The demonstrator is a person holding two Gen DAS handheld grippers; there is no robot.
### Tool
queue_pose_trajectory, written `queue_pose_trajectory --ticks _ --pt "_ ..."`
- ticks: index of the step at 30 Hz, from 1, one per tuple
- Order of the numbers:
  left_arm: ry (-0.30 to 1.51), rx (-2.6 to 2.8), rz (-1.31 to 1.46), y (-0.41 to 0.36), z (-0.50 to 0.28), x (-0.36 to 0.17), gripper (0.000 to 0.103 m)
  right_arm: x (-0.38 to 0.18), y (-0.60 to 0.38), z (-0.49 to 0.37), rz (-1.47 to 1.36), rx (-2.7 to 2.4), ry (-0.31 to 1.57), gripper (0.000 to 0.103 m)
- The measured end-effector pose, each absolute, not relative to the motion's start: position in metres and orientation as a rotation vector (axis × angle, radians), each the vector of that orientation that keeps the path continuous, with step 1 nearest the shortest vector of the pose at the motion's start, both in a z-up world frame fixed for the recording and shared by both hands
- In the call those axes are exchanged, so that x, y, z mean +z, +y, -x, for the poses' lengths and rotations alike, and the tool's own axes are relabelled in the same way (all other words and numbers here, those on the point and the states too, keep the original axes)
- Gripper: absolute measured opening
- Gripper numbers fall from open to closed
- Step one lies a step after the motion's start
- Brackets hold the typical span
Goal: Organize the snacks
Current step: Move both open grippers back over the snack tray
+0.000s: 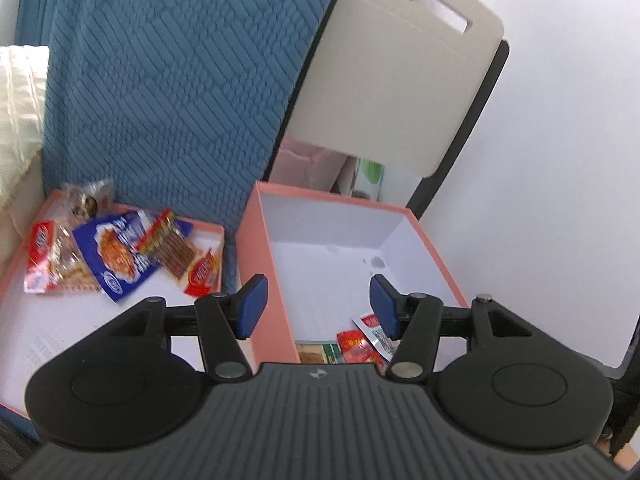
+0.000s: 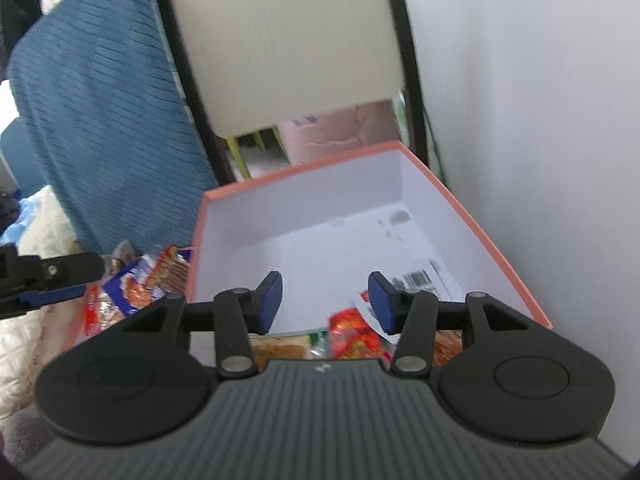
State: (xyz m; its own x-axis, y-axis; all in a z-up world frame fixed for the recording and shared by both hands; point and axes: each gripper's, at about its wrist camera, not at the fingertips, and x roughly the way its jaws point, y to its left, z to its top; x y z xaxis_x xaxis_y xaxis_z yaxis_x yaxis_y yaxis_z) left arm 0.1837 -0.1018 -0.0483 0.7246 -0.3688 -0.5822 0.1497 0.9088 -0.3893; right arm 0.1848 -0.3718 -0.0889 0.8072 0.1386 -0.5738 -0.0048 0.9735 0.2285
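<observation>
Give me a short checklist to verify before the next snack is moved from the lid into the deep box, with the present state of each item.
1. Left gripper empty, jaws apart: ok.
2. Right gripper empty, jaws apart: ok.
3. Snacks left to fetch: ok; the blue packet and others lie in the shallow lid.
4. Room in the deep box: ok; its far floor is bare.
5. Packets already in the box, such as the red packet, lie flat: cannot tell; the grippers hide part of them.
</observation>
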Motion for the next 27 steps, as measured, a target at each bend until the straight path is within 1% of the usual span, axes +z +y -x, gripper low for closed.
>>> queue_pose_trajectory --ticks 11,27 --pt "0.621 -0.251 0.306 -0.080 -0.156 -0.029 0.062 -0.062 -0.344 -0.167 -0.184 0.168 0.540 0.050" --pt "0.587 -0.208 0.303 -0.054 -0.133 -0.035 0.062 -0.061 -0.313 -0.152 -0.142 0.234 0.525 0.050"
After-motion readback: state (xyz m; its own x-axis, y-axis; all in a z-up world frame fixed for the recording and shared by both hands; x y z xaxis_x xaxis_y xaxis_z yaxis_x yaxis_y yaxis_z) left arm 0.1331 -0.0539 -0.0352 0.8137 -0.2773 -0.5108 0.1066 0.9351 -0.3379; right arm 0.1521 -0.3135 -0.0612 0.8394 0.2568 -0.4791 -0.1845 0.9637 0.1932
